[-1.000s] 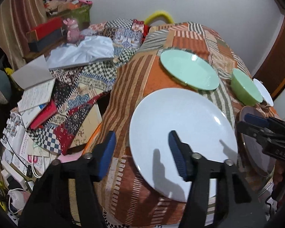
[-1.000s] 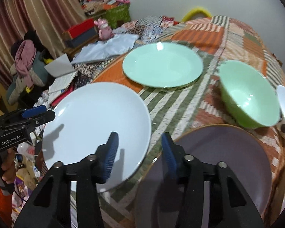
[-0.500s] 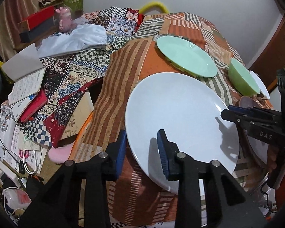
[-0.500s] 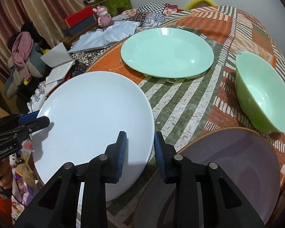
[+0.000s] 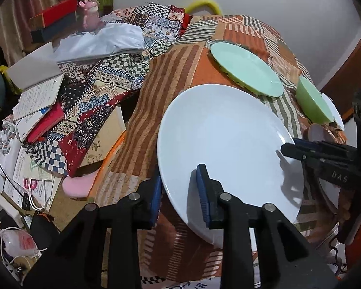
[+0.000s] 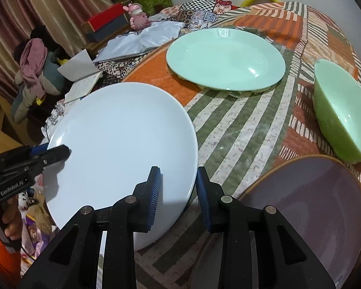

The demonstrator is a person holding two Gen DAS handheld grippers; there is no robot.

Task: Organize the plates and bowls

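Note:
A large white plate rests near the table's left edge, overhanging it. My left gripper straddles its near-left rim, one pad under and one on top, jaws closing on it. My right gripper is shut on the plate's right rim. Each gripper shows in the other's view, the left gripper and the right gripper, at opposite rims. Behind lie a mint green plate, a green bowl and a purple plate.
A striped patchwork cloth covers the table. A small white dish sits past the bowl. Left of the table, lower down, are books, papers, a white sheet and a pink figurine.
Both grippers' jaws have narrowed from wide apart to a tight hold across the white plate's opposite rims. Both hands have stayed nearly in place.

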